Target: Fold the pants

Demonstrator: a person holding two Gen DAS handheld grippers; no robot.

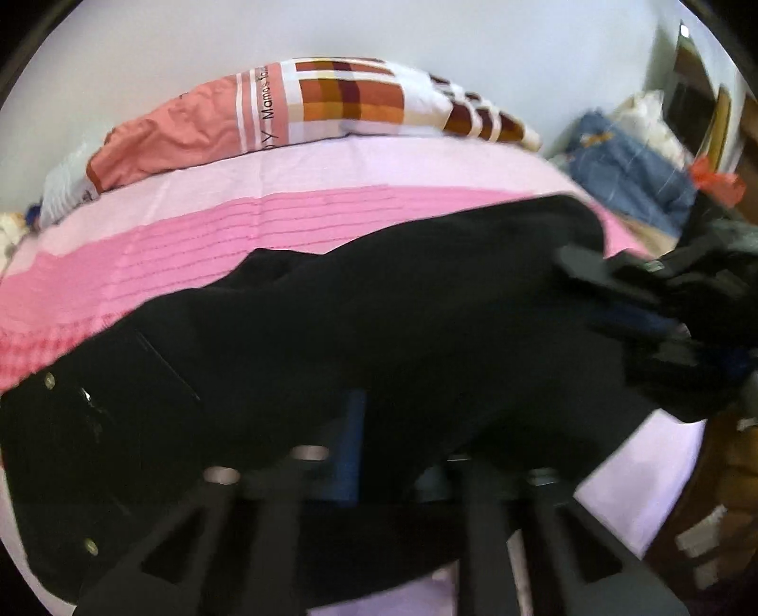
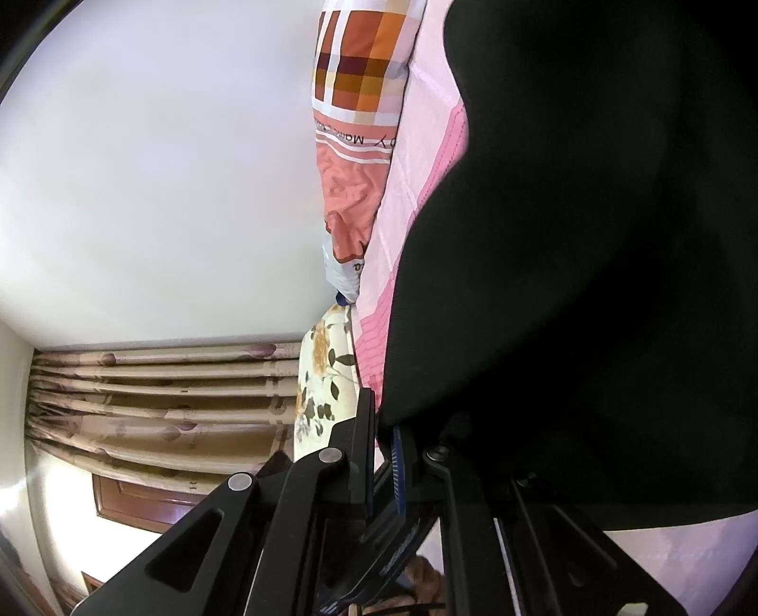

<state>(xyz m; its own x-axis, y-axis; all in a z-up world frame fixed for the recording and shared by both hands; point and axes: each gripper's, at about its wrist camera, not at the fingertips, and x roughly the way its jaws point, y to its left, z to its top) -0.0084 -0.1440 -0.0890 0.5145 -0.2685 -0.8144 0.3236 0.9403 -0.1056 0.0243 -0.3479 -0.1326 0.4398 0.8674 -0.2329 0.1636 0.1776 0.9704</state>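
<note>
**Black pants pinched at both ends over the pink bed**

The black pants stretch across the middle of the left wrist view, over a pink striped bedsheet. Their buttoned part lies at the lower left of that frame. The left gripper sits at the bottom centre, its jaws drawn together with dark cloth bunched between them, so it looks clenched on the pants. At the right edge, the right gripper also has its fingers closed on the fabric. In the right wrist view the pants fill the right half of the frame, the cloth running down into the clamped jaws. A patchwork pillow lies at the top, against the white wall.
</note>
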